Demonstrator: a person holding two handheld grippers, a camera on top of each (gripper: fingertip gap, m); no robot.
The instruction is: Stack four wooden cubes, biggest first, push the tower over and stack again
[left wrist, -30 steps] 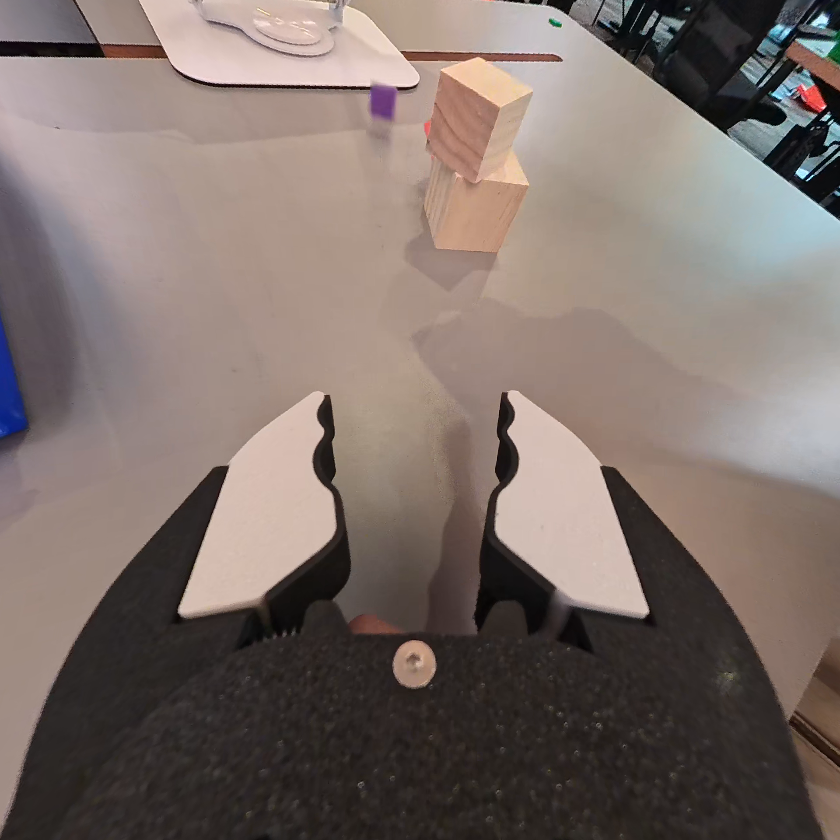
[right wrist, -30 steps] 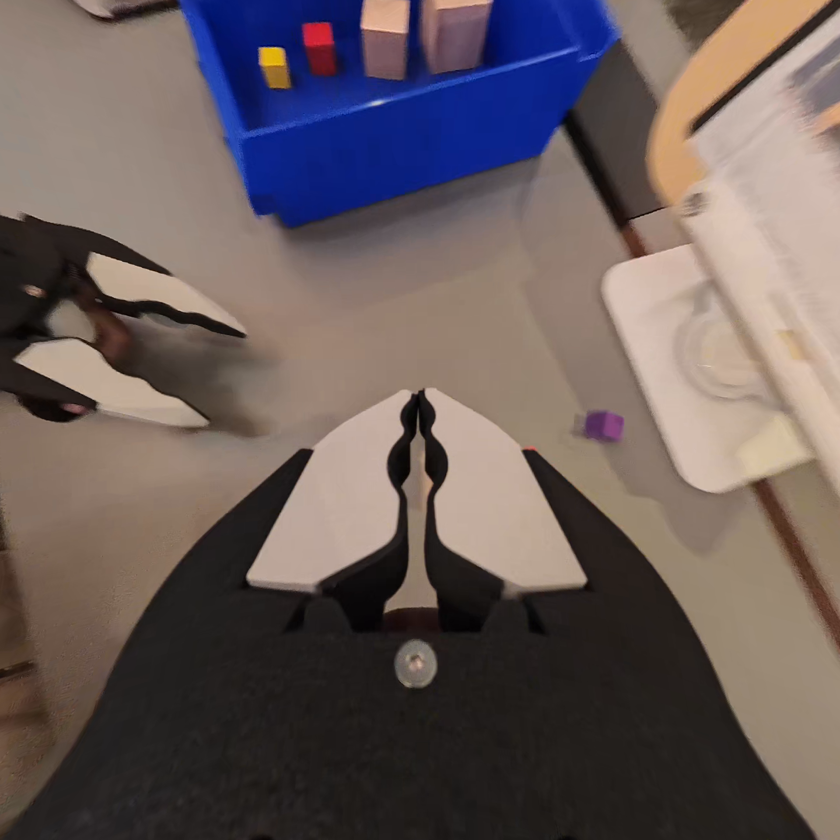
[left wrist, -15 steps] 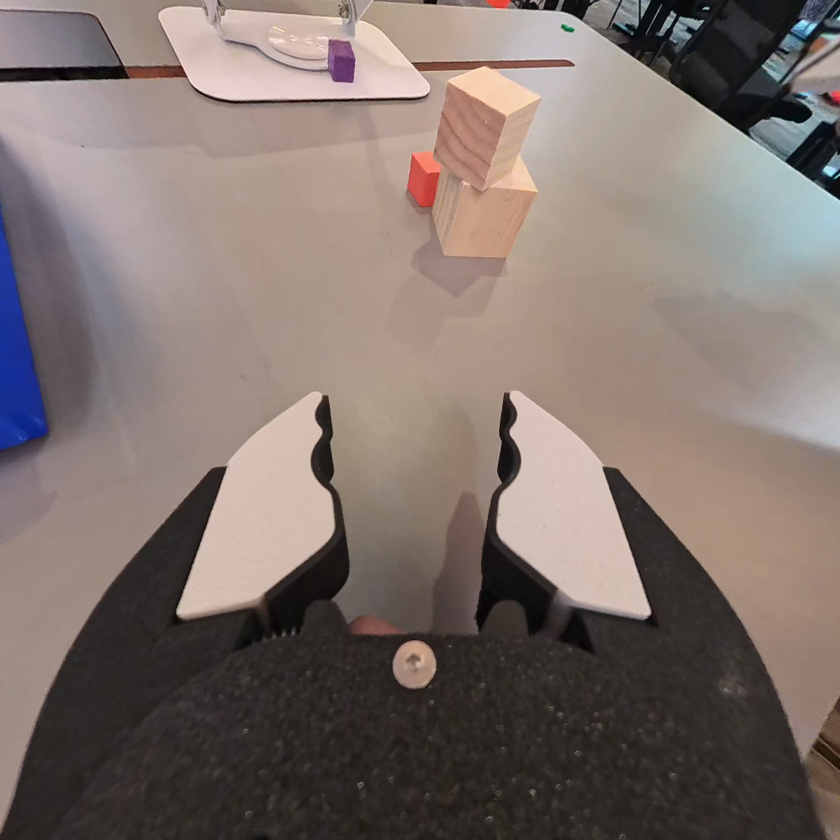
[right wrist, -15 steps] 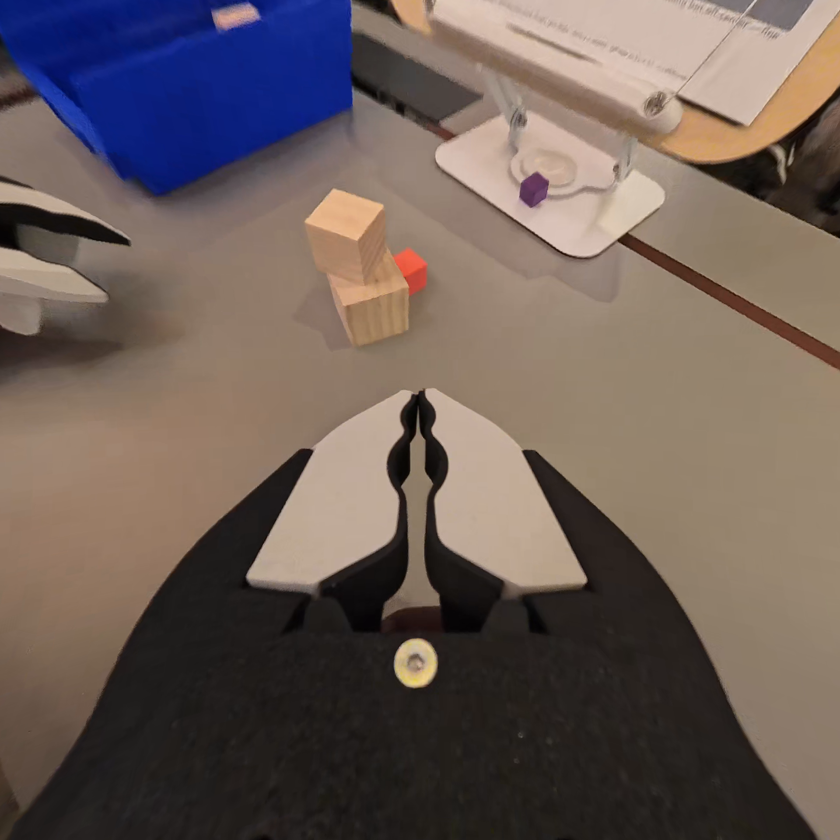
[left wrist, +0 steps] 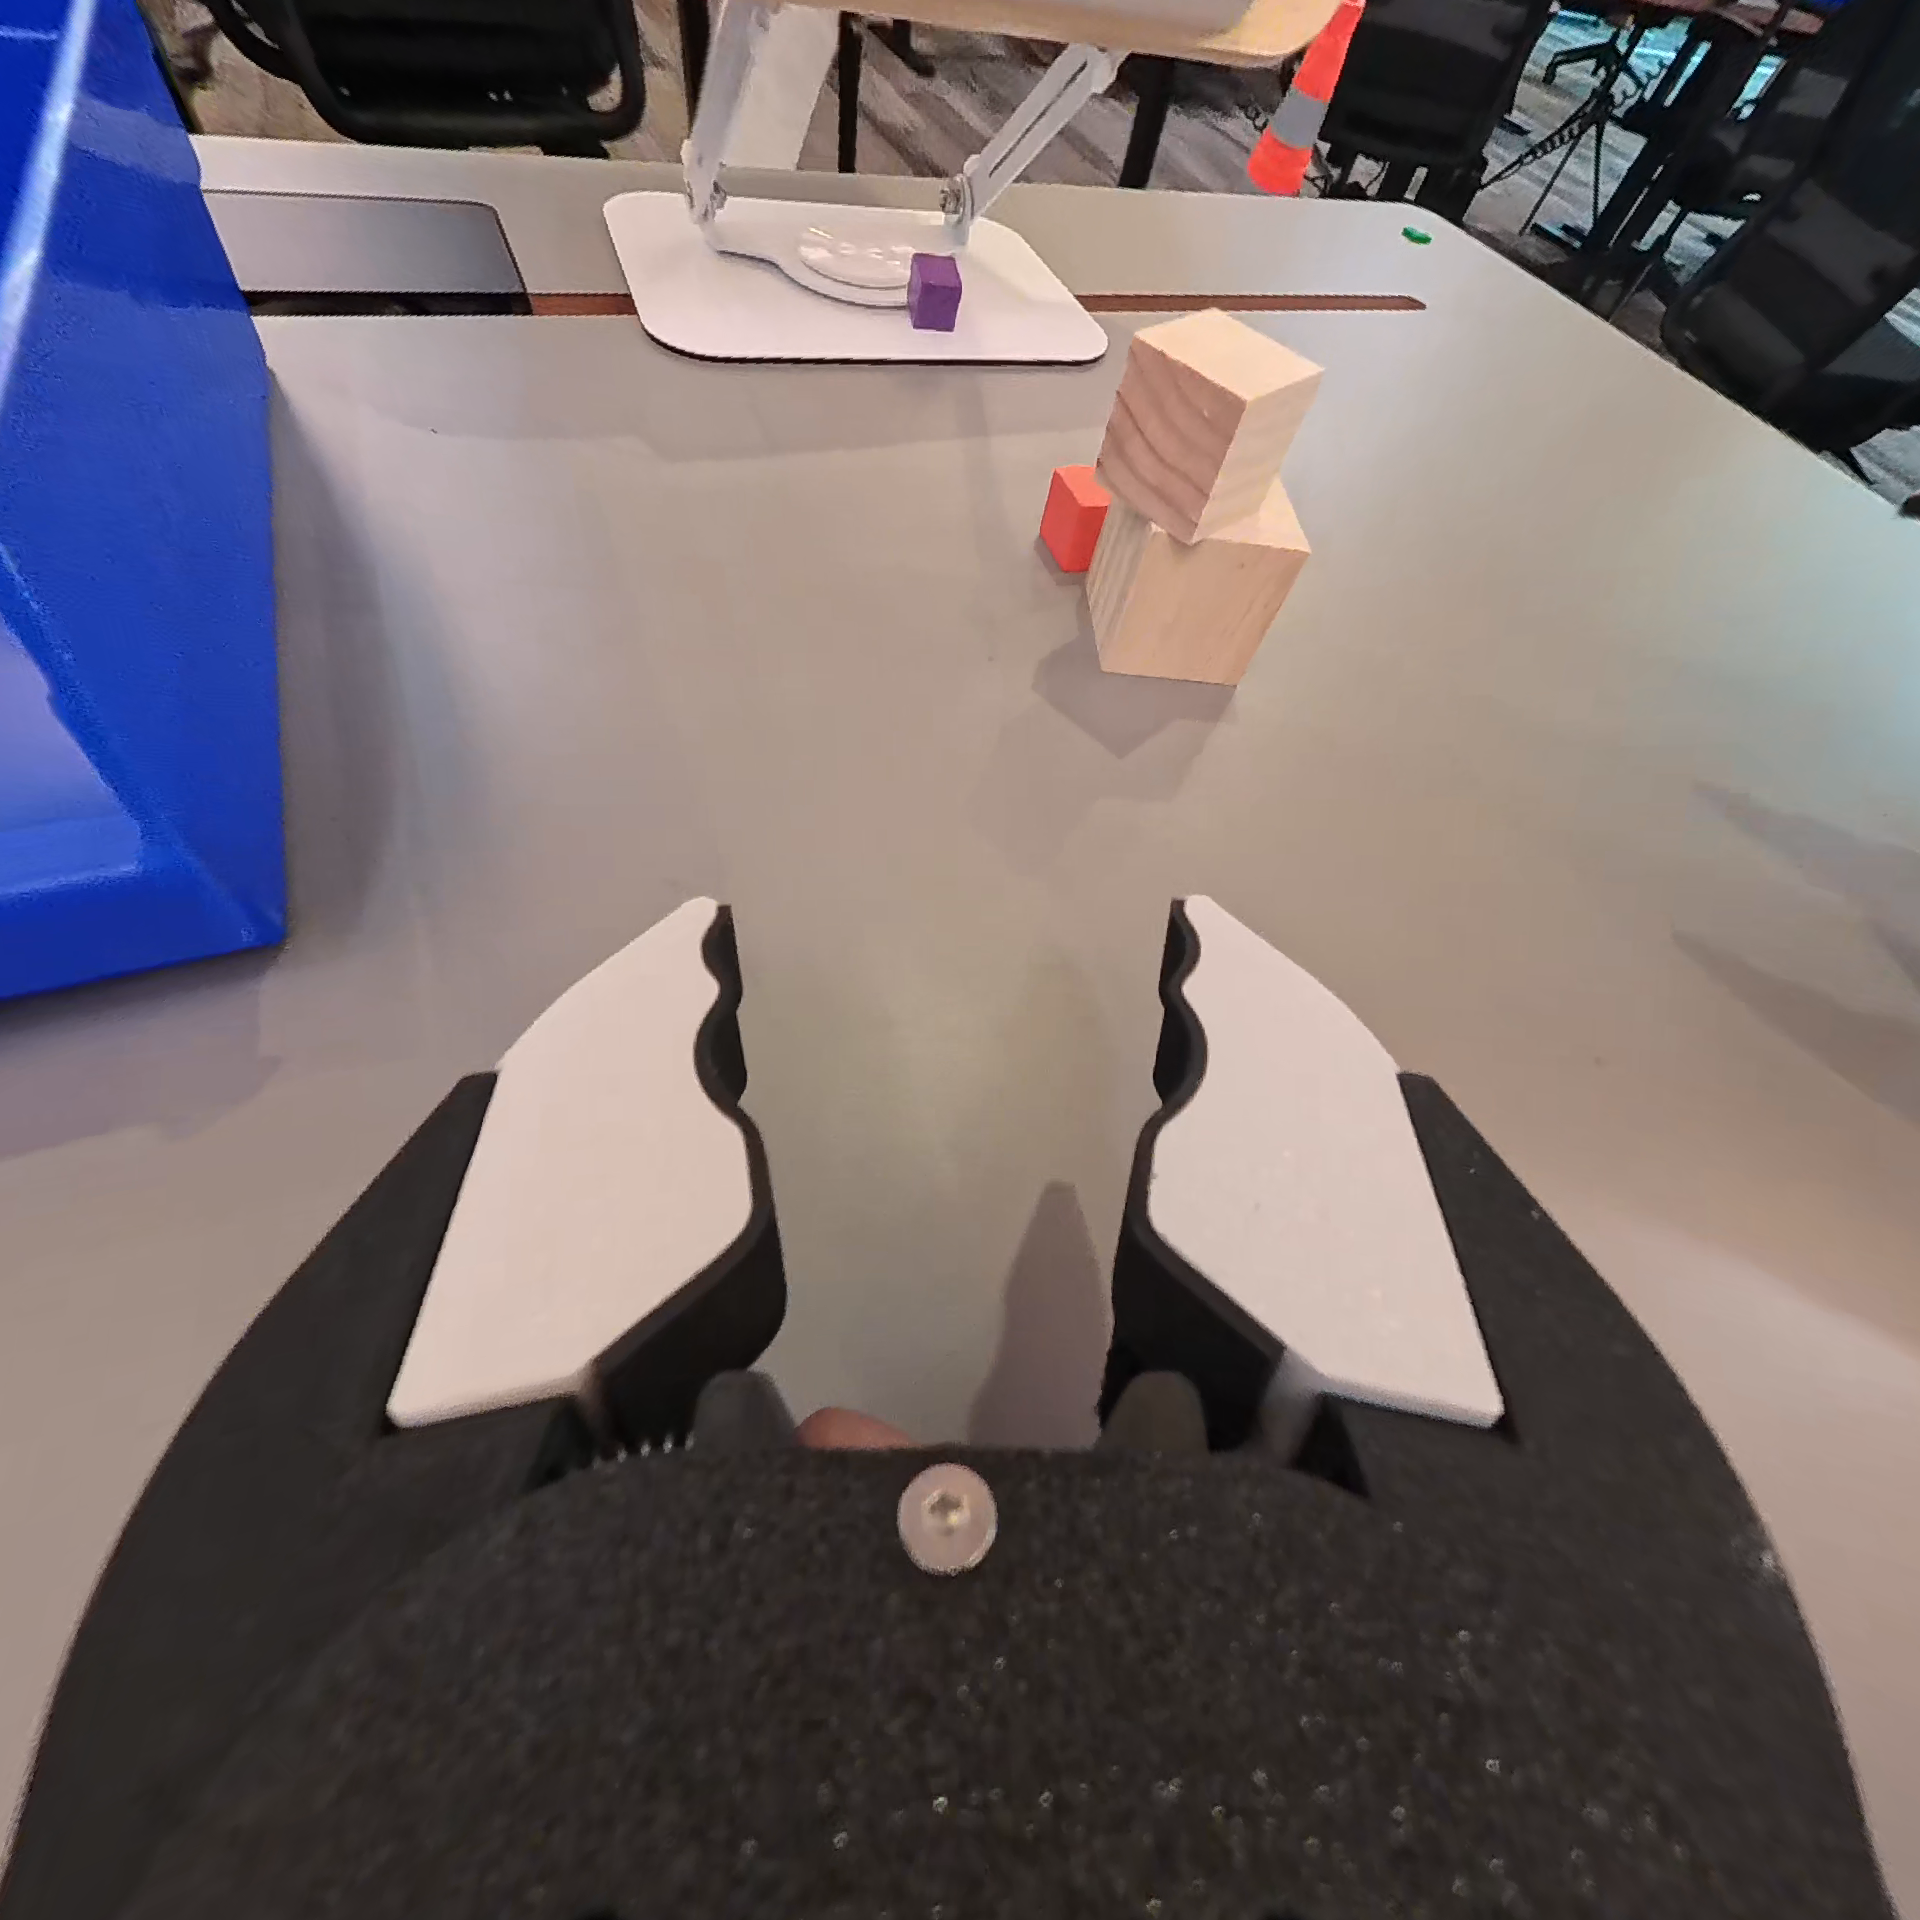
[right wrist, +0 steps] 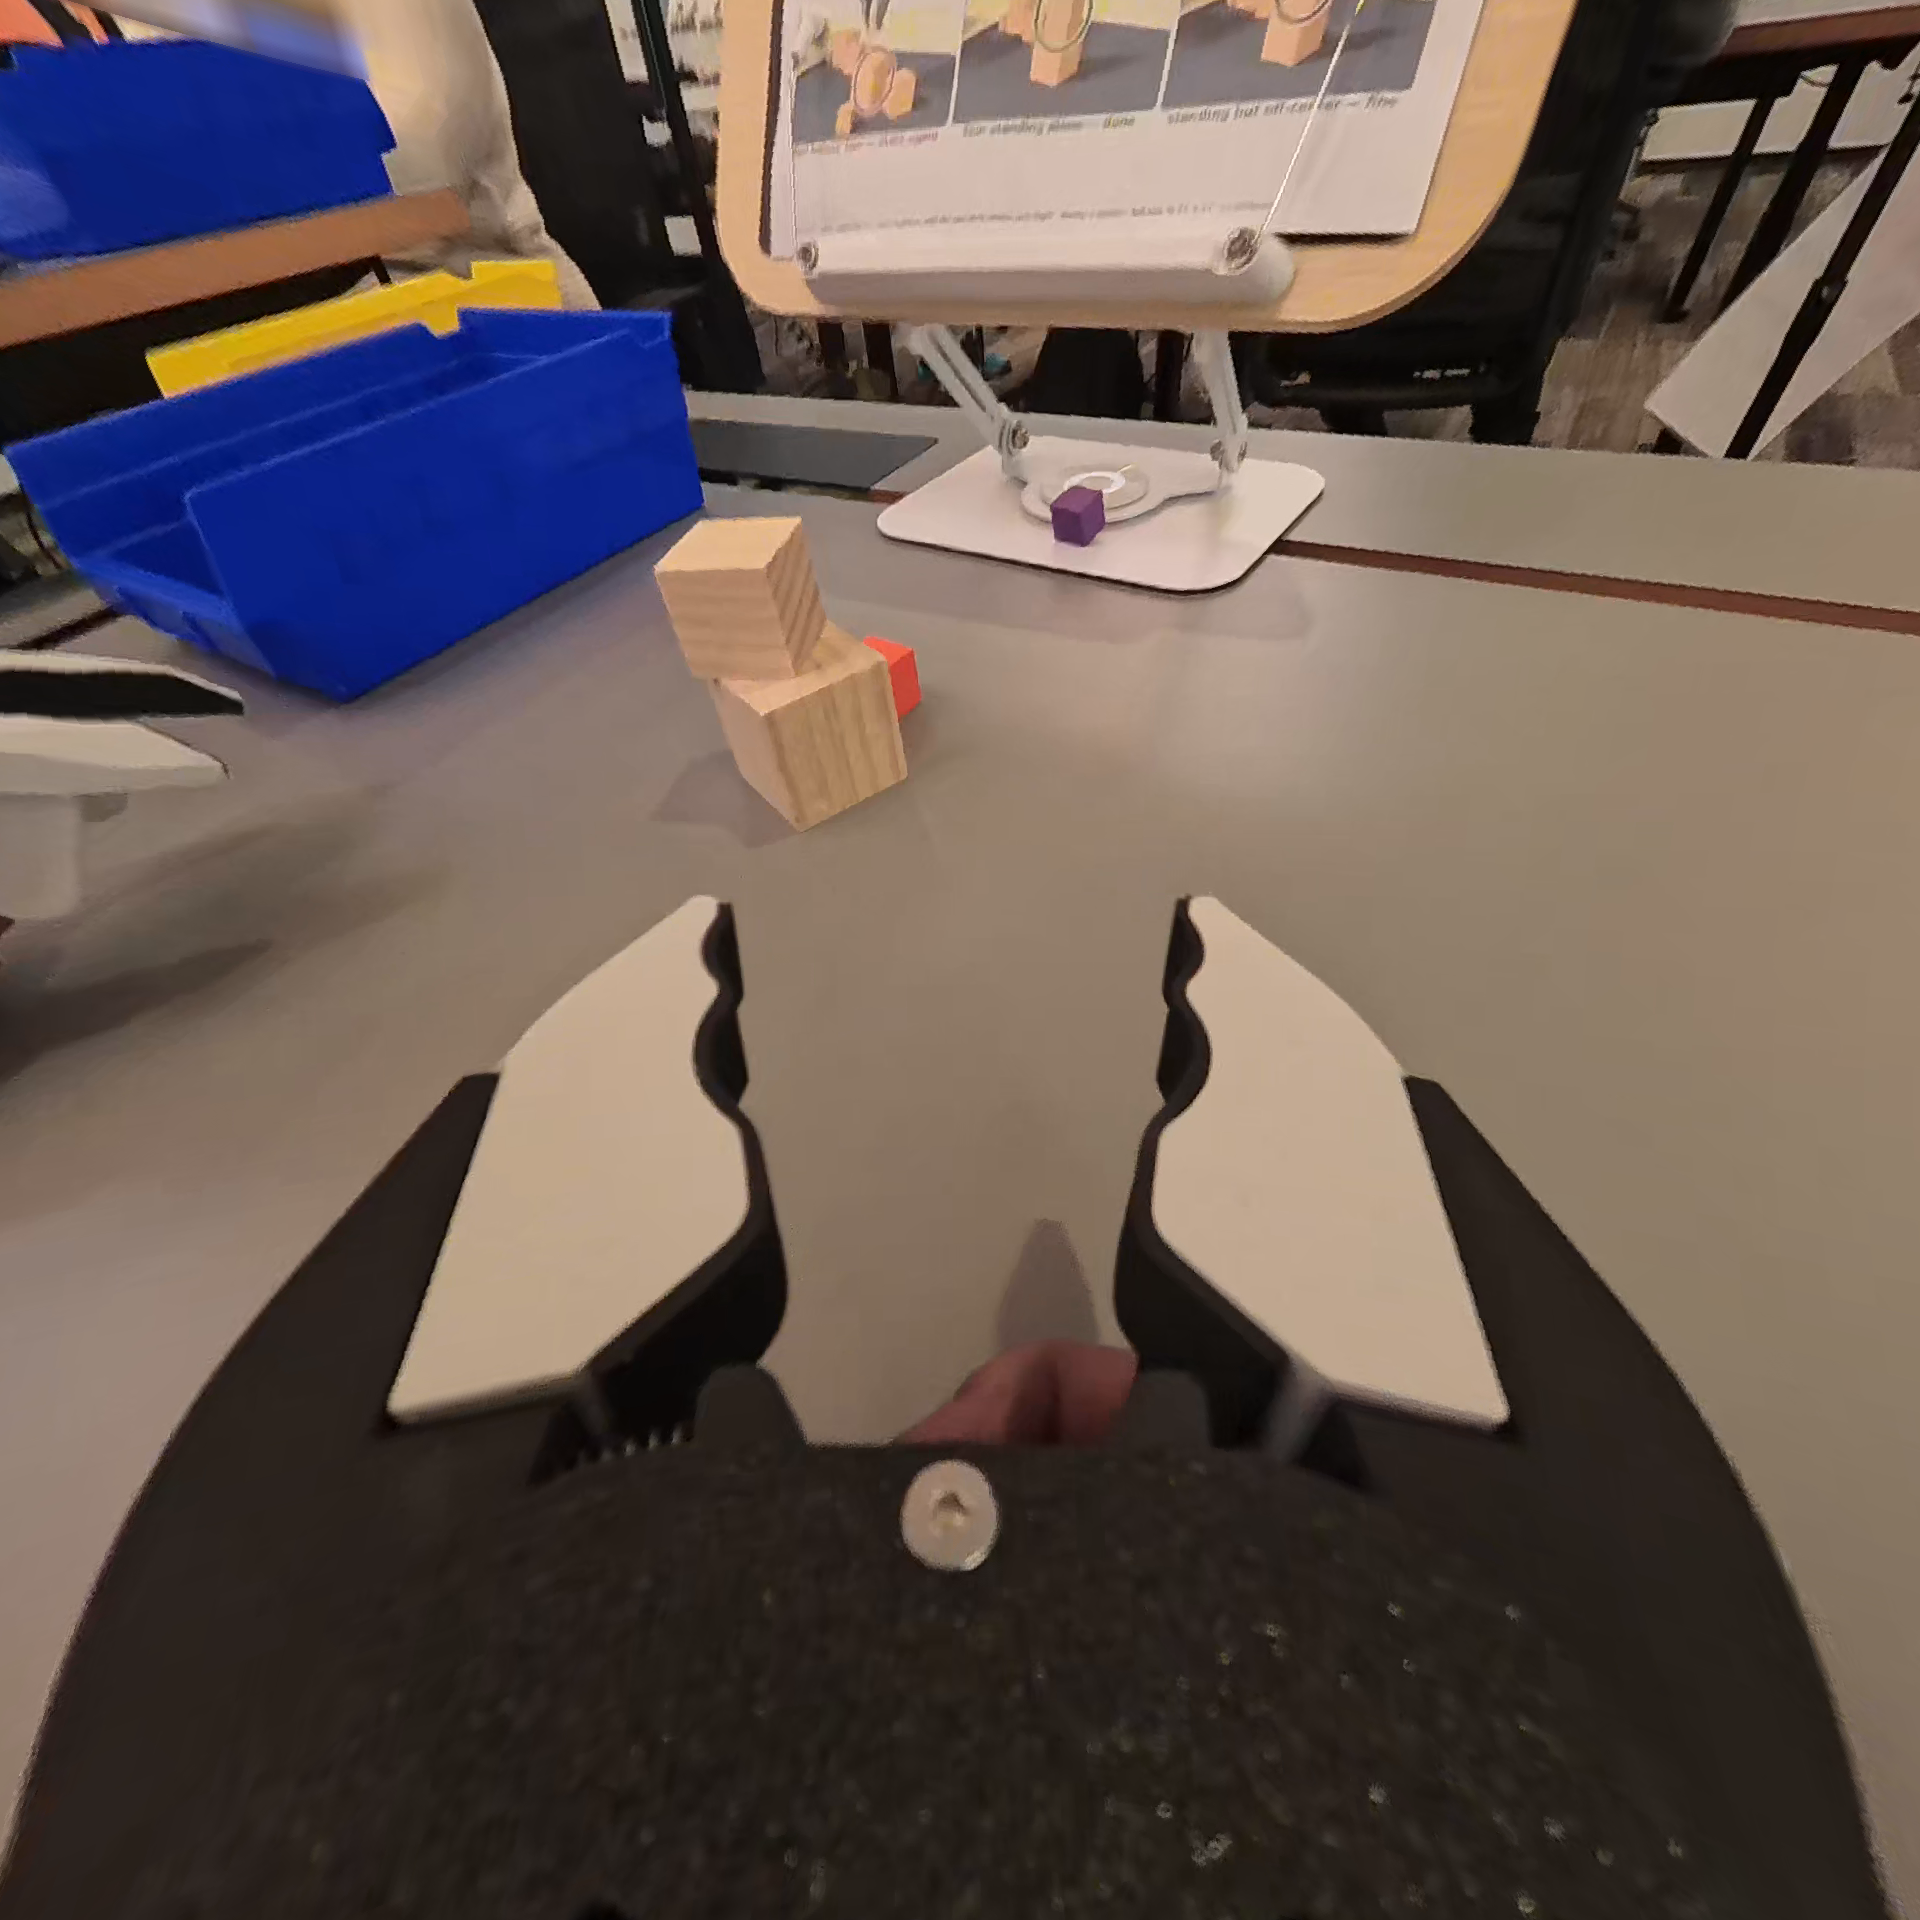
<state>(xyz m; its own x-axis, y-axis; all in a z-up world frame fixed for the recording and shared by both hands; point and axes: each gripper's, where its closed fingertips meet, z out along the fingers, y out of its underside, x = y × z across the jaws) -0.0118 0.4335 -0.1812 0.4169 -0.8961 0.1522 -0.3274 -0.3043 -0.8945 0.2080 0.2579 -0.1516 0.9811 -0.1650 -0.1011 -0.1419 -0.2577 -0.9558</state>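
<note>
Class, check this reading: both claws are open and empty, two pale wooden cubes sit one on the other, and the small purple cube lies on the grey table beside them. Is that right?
One detail is wrong. The small purple cube rests on the white stand base, away from the two pale wooden cubes; the small red cube lies beside them. The right wrist view shows it. The rest holds.
</note>
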